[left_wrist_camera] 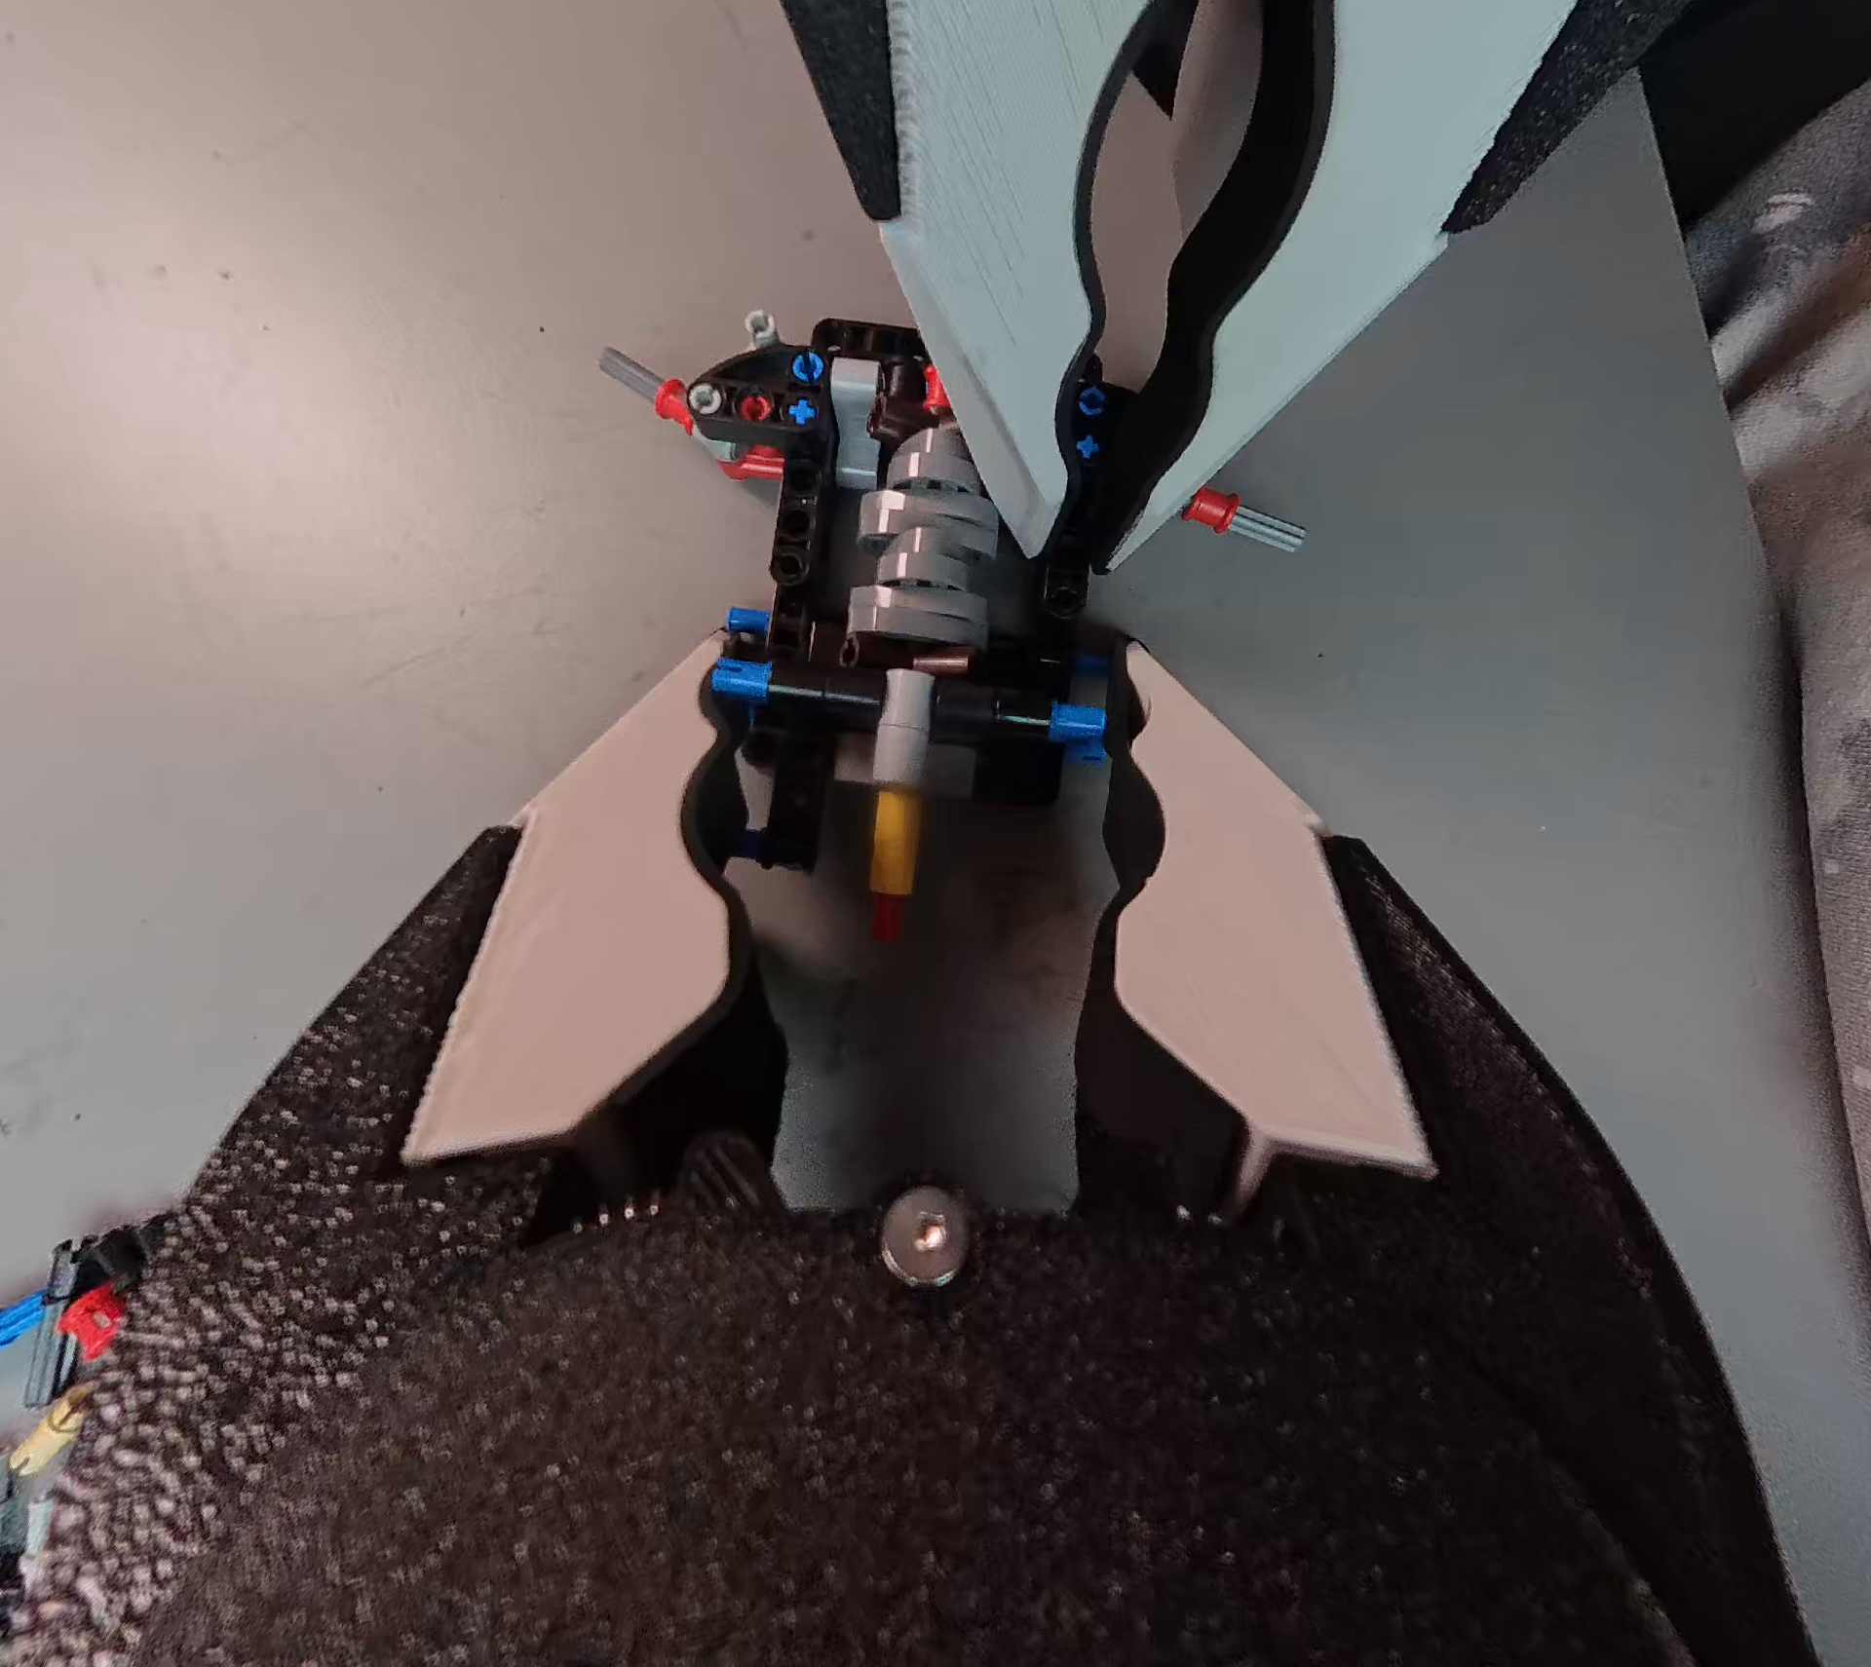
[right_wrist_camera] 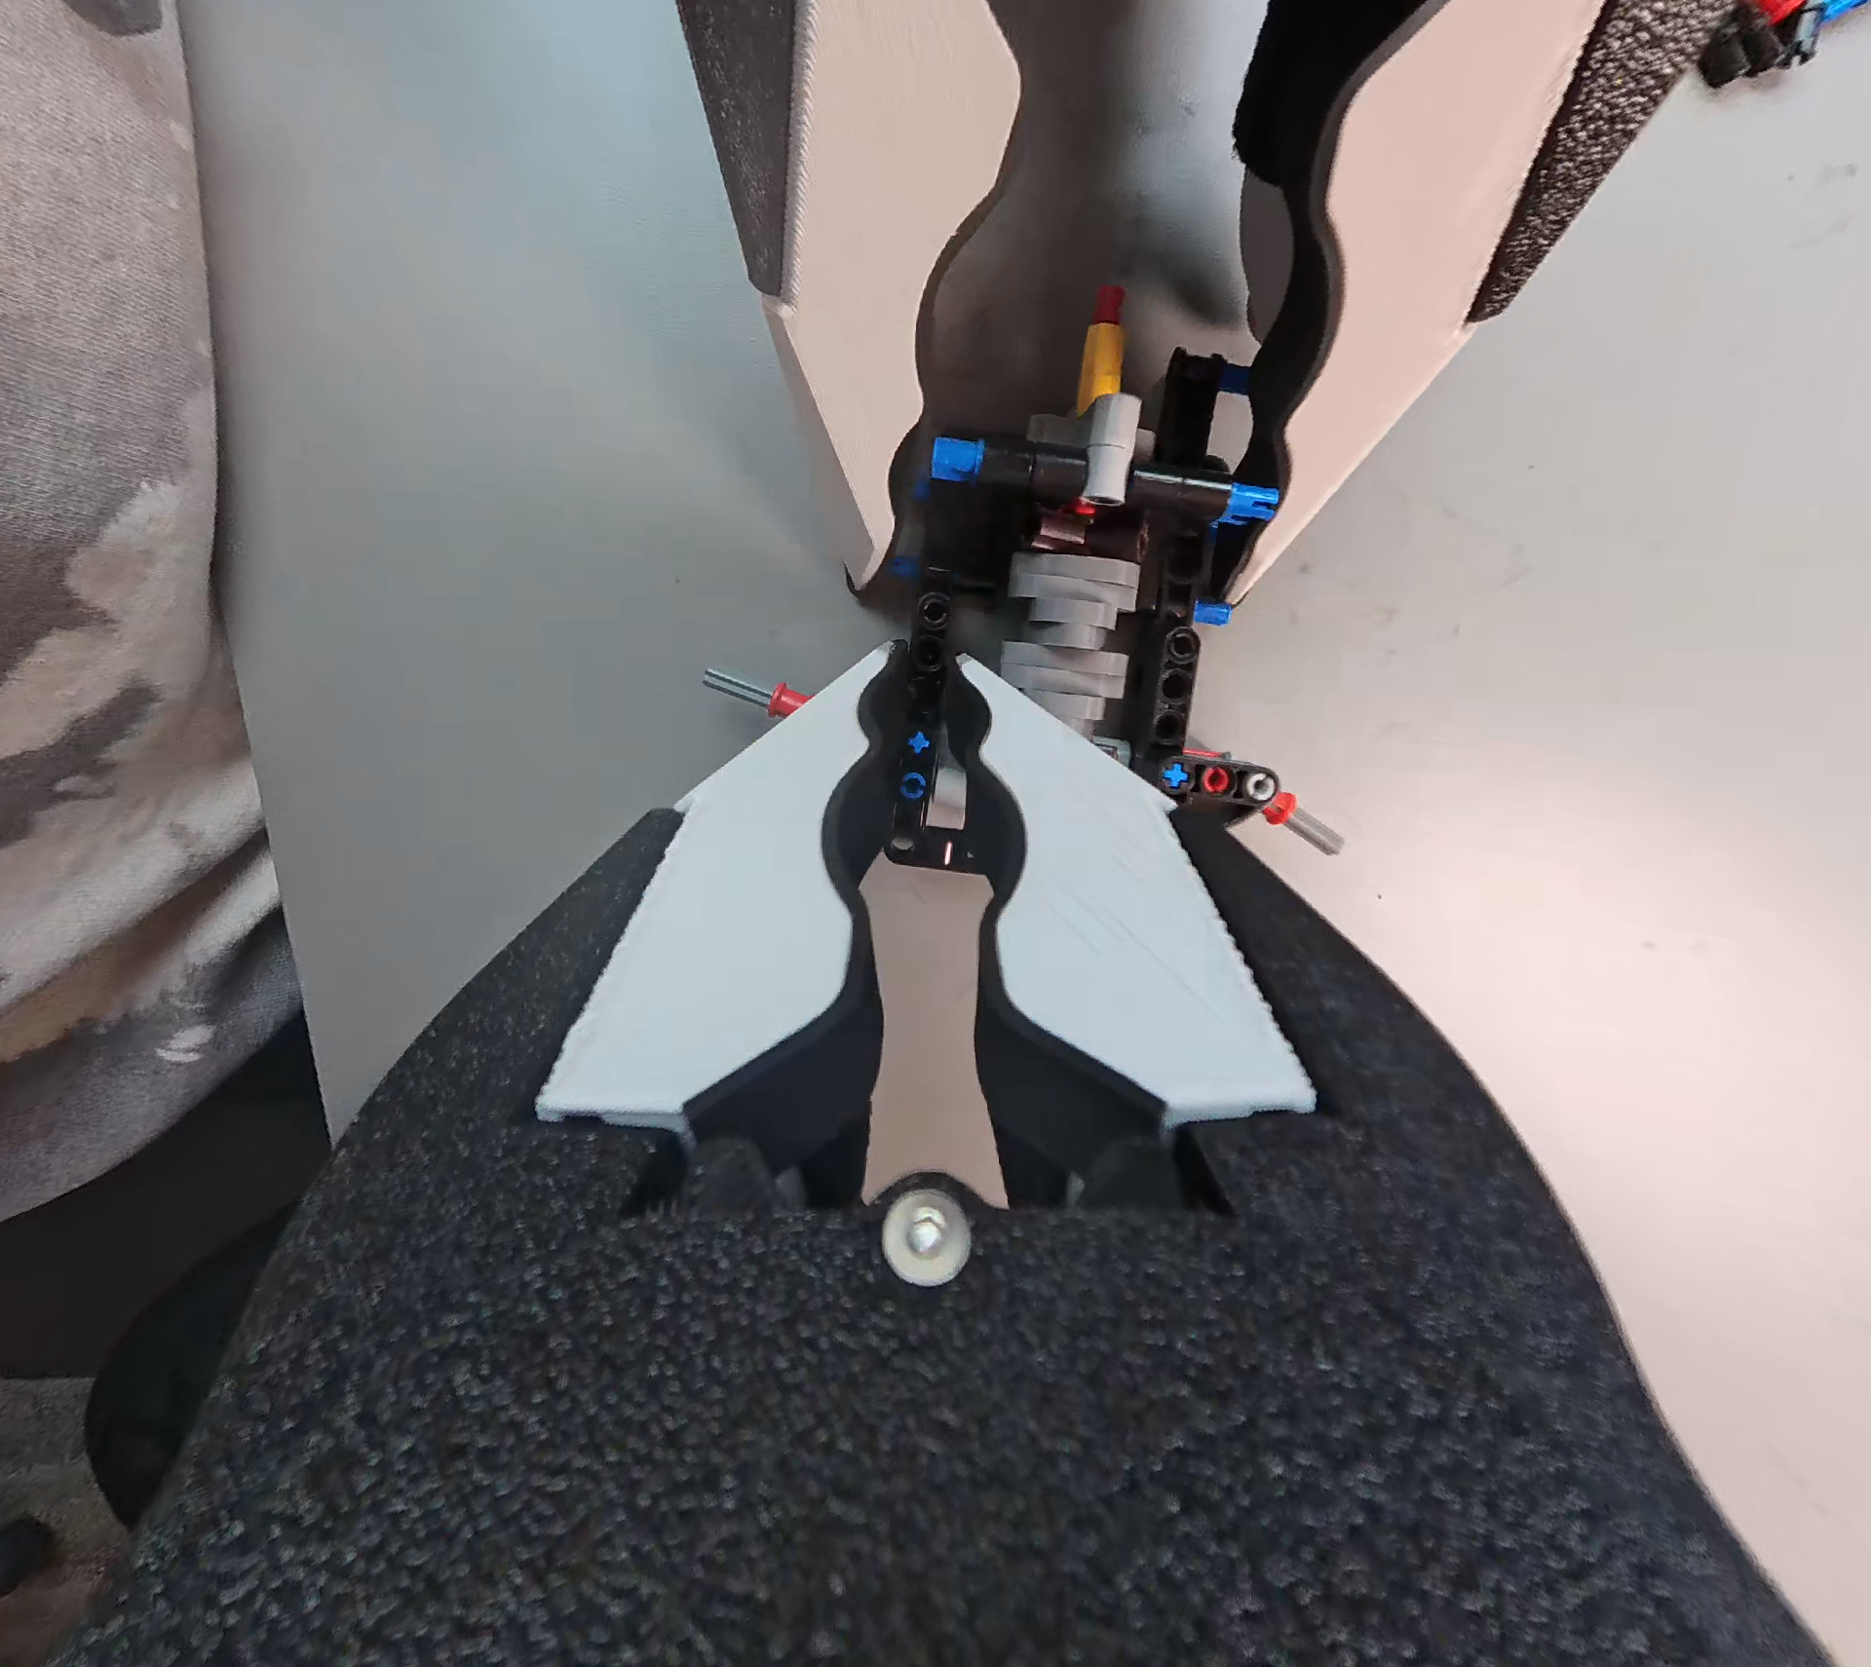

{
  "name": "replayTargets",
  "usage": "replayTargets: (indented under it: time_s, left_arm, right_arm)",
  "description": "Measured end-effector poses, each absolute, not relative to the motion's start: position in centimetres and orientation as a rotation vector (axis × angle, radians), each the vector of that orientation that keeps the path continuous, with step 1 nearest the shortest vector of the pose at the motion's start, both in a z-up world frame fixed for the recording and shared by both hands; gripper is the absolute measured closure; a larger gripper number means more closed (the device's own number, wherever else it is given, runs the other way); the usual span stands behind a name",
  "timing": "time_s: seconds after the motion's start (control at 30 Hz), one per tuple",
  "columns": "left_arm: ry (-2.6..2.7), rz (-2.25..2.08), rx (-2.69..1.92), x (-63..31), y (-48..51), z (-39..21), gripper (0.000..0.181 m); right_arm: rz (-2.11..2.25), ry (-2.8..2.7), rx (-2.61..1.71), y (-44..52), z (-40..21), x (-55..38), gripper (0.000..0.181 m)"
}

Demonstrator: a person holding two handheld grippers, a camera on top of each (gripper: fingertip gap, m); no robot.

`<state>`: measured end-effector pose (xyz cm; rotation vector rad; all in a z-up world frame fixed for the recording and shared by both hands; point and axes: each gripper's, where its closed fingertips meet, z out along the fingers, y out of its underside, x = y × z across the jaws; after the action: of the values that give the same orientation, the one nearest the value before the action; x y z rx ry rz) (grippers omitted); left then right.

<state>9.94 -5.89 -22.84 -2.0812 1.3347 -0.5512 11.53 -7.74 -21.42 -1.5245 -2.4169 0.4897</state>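
The toy brick assembly sits on the pale table, gripped at opposite ends by the two grippers. Only the left wrist view shows the black cross bar with blue pins spanning the gap between the left gripper's beige fingers, which close against its ends. Only the right wrist view shows the right gripper pinching one black side beam between its pale blue fingers. The assembly is a black rectangular frame holding a stack of grey discs, with a yellow and red axle jutting from one end and grey axles with red bushes out the sides. Loose bricks lie well apart, and a person's camouflage-patterned clothing shows past the table edge.
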Motion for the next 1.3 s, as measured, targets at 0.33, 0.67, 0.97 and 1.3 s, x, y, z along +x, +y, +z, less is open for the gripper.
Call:
replayTargets:
  time_s: [0.33, 0.67, 0.97, 1.3]
  left_arm:
    - [1.339, -0.521, -2.137, 9.9, -5.8, -22.9, 0.113]
    - [1.338, -0.551, -2.158, 10.3, -6.0, -22.8, 0.113]
    - [1.361, -0.504, -2.177, 10.2, -5.9, -22.8, 0.113]
    - [1.347, -0.585, -2.197, 10.5, -6.4, -22.4, 0.105]
  right_arm:
    - [0.611, -2.417, -1.487, -7.7, -20.4, 11.4, 0.177]
    - [0.662, -2.351, -1.415, -8.0, -19.0, 11.6, 0.178]
    - [0.793, -2.216, -1.375, -8.8, -15.7, 10.7, 0.181]
    - [0.625, -2.236, -1.587, -8.4, -18.8, 12.8, 0.16]
